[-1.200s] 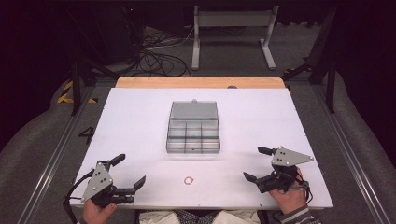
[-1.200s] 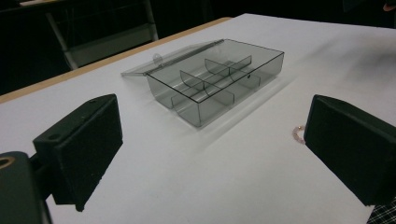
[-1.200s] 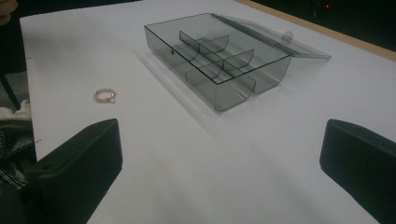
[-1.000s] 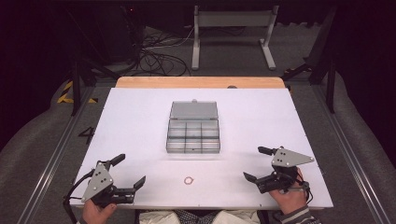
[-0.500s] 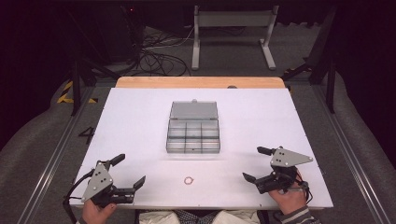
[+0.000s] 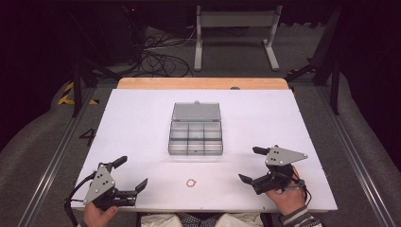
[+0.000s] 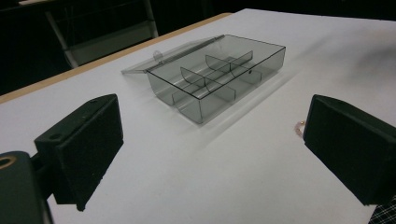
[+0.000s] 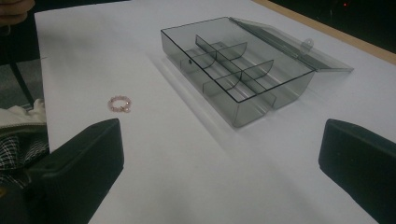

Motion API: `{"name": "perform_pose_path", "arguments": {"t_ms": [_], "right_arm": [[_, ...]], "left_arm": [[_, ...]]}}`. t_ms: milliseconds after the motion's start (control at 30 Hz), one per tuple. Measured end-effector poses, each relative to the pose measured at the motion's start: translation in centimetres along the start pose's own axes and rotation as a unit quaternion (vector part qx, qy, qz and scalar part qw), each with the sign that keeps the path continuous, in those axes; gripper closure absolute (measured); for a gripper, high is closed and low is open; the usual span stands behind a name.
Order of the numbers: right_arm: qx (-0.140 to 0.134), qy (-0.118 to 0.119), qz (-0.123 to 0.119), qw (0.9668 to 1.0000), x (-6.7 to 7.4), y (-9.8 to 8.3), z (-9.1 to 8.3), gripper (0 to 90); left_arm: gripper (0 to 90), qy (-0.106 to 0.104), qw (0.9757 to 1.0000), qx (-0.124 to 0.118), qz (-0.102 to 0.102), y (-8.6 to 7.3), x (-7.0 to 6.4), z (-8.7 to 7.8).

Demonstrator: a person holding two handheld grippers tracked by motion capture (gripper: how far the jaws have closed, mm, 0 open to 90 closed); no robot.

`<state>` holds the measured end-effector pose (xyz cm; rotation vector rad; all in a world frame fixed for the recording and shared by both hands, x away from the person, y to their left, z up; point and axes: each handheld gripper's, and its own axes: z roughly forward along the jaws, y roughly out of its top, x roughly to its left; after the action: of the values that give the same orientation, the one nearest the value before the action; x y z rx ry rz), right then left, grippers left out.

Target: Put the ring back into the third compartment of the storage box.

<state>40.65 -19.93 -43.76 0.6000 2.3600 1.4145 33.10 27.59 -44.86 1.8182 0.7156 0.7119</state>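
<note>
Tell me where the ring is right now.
In the high view the ring lies on the white table near its front edge, between the left claw and right claw, just in front of the open box.

Left black two-jaw gripper at lower left, right black two-jaw gripper at lower right, both jaws spread wide, hand-held.
</note>
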Motion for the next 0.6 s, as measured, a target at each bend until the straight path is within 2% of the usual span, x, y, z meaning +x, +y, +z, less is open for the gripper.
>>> {"name": "perform_pose_path", "arguments": {"t_ms": [600], "right_arm": [[0.005,0.043,-0.021,0.9988,1.4,2.6,3.5,0.6]], "left_arm": [[5.3,-0.001,1.0,0.001,0.001,0.0,0.0,0.0]]}}
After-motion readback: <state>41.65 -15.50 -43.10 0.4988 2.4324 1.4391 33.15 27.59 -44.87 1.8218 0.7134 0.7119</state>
